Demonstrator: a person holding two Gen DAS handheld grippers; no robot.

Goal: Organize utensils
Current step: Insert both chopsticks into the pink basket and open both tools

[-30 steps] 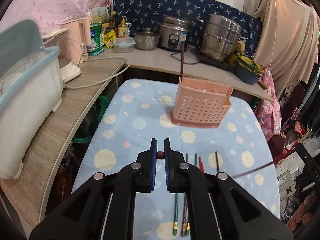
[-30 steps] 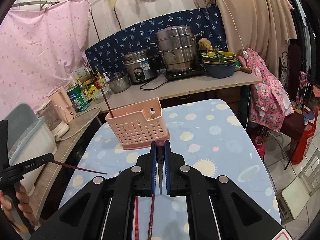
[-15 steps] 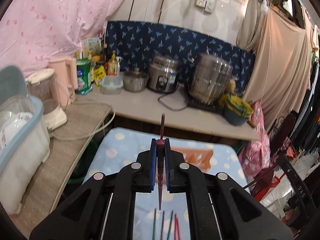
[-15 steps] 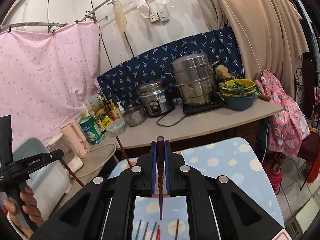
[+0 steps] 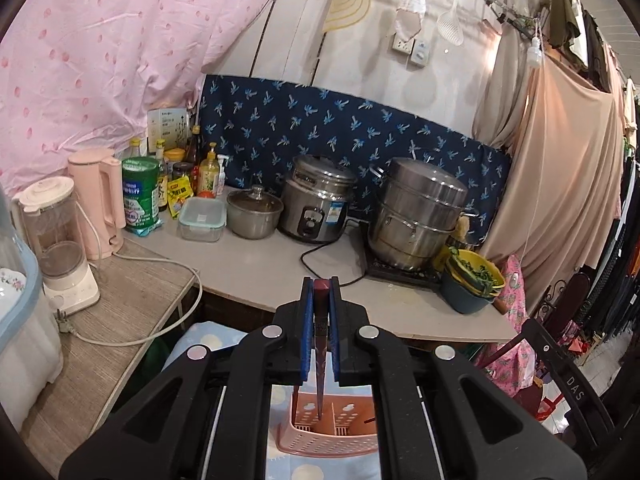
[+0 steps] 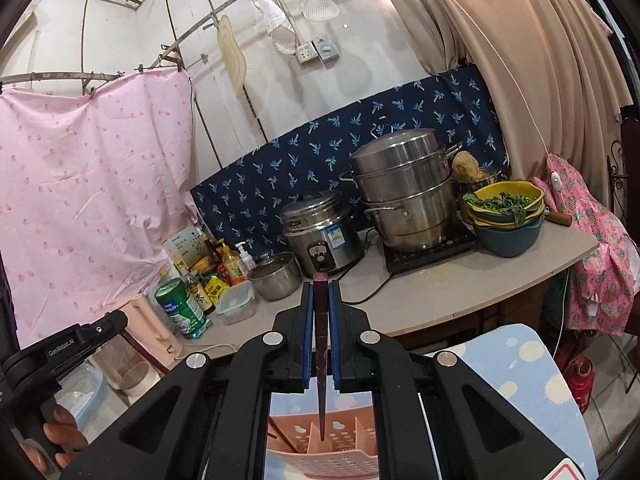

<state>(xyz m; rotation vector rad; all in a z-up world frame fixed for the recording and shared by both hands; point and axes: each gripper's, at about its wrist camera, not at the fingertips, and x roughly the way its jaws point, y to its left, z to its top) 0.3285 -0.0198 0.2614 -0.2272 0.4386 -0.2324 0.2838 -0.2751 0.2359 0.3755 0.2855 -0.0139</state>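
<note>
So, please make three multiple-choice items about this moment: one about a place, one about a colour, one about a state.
1. Where does the tip of the chopstick in the left gripper point?
A. down over the utensil basket
B. into the rice cooker
C. at the blender

2. What colour is the utensil basket?
A. green
B. pink
C. white

3. How does the right gripper stand?
A. open and empty
B. shut on a spoon
C. shut on a dark chopstick

Key: 1 A, the tip hangs above the basket's compartments in the left wrist view. 2 B, its perforated walls are pink in both views. 3 C, the blue pads press the stick from both sides.
</note>
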